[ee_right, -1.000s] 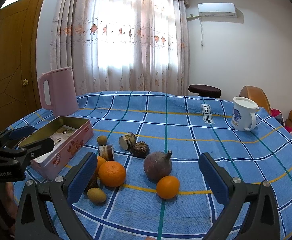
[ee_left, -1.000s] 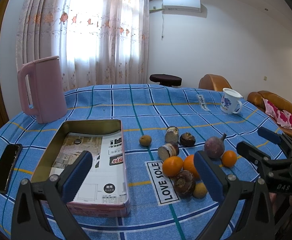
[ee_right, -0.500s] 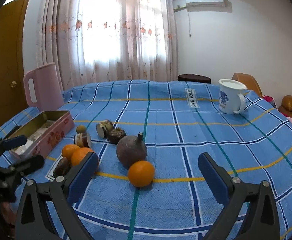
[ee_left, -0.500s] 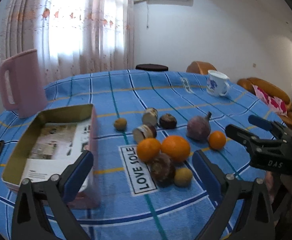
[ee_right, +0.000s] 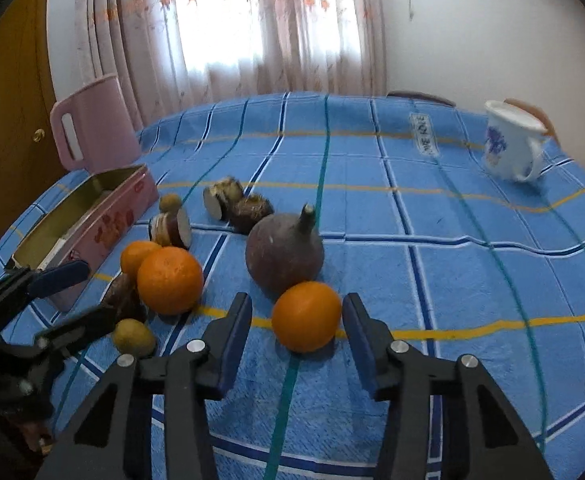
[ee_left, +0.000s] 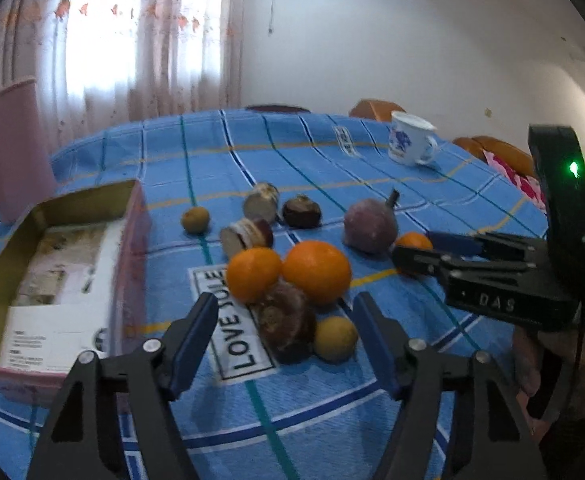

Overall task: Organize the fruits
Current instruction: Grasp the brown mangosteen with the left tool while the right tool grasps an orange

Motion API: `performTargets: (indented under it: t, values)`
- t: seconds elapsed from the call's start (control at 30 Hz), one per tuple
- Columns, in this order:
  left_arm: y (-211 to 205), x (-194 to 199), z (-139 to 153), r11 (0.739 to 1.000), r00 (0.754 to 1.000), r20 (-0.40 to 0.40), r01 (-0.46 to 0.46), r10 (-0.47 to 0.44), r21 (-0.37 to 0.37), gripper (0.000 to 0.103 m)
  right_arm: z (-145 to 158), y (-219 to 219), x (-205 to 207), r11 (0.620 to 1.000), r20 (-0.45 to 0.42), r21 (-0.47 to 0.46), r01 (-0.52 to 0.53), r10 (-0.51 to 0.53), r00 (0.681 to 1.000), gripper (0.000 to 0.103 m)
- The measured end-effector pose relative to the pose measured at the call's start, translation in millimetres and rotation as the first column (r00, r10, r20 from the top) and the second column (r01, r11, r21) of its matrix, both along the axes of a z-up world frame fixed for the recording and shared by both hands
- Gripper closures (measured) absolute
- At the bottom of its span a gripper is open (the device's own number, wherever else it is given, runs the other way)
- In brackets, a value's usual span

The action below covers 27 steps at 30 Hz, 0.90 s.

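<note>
Both your grippers have advanced: right gripper (ee_right: 297, 334) now brackets the small orange (ee_right: 306, 317), spread, unpinched; left gripper (ee_left: 285, 334) spread over the brown fruit (ee_left: 285, 322).

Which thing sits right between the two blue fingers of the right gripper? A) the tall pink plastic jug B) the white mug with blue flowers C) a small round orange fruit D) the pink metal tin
C: in the right wrist view the small round orange fruit lies on the blue checked tablecloth between the open fingers of the right gripper, which do not touch it yet.
</note>
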<state>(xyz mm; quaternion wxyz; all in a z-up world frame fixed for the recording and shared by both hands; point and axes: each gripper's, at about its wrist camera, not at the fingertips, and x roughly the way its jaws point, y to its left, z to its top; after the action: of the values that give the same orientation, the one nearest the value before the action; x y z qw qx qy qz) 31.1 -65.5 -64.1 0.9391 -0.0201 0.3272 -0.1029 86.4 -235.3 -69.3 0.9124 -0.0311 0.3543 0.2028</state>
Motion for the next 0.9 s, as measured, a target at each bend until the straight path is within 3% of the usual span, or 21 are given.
performTargets:
  t: [0.17, 0.3, 0.4, 0.6, 0.67, 0.73, 0.9]
  values:
    - [5, 9, -5, 0.998, 0.998, -0.056, 0.019, -0.022, -0.06, 0.035, -4, 2, 3, 1.0, -0.03, -0.001, -0.02, 0.02, 0.999, 0.062]
    - [19, 12, -6, 0.991, 0.998, -0.067, -0.002, -0.007, -0.132, 0.047, -4, 5, 2, 0.999, -0.036, 0.002, -0.039, 0.039, 0.999, 0.063]
    - [29, 14, -7, 0.988, 0.996, -0.085, -0.029, 0.016, -0.152, 0.049, -5, 2, 3, 0.999, -0.046, 0.017, -0.042, 0.042, 0.998, 0.065]
    - [18, 18, -5, 0.995, 0.996, -0.086, -0.004, -0.005, -0.097, 0.049, -6, 8, 5, 0.999, -0.047, -0.025, -0.044, 0.043, 0.998, 0.067]
    - [21, 20, -5, 0.994, 0.995, -0.094, 0.006, -0.017, -0.112, 0.055, -6, 10, 4, 0.998, -0.039, -0.034, -0.046, 0.044, 0.998, 0.068]
    - [27, 20, -7, 0.99, 0.995, -0.1, 0.016, -0.03, -0.137, 0.069, -5, 9, 2, 0.998, -0.031, -0.029, -0.05, 0.049, 0.998, 0.068]
    - [37, 16, -9, 0.987, 0.993, -0.109, 0.028, -0.046, -0.16, 0.065, -4, 6, 2, 0.998, -0.027, -0.003, -0.064, 0.064, 0.998, 0.068]
